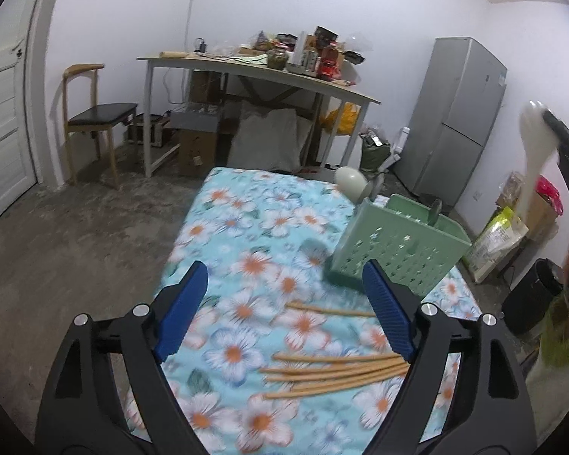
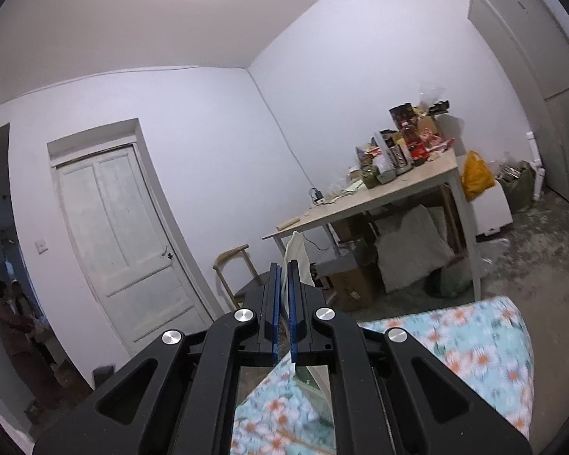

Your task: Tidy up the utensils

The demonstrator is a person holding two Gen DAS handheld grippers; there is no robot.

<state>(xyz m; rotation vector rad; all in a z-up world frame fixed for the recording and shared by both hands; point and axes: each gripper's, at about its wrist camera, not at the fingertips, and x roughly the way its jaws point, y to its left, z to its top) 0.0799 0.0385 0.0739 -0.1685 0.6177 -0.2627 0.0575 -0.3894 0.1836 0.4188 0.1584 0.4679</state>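
Right tool [image 2: 283,295]: clamped on my white spoon [image 2: 297,261], lifted for the green basket [image 1: 398,250]. Left tool [image 1: 284,303]: wide apart, empty, above chopsticks [image 1: 334,371] on the table [image 1: 246,227].

Matte black plastic frames on both tongs, left [image 1: 282,292] and right [image 2: 283,284], each with angular arms pierced by triangular cut-outs and pinned at the joints with round silver screw heads, two per side. Flat, elongated fingers faced with deep blue pads [image 1: 385,303], finely ribbed across the inner surface, the same blue ridged strips [image 2: 275,311] visible edge-on in the right wrist view. At the far right edge of the left wrist view, blurred, a yellow-green sleeve [image 1: 563,337] beside a black gripper body.
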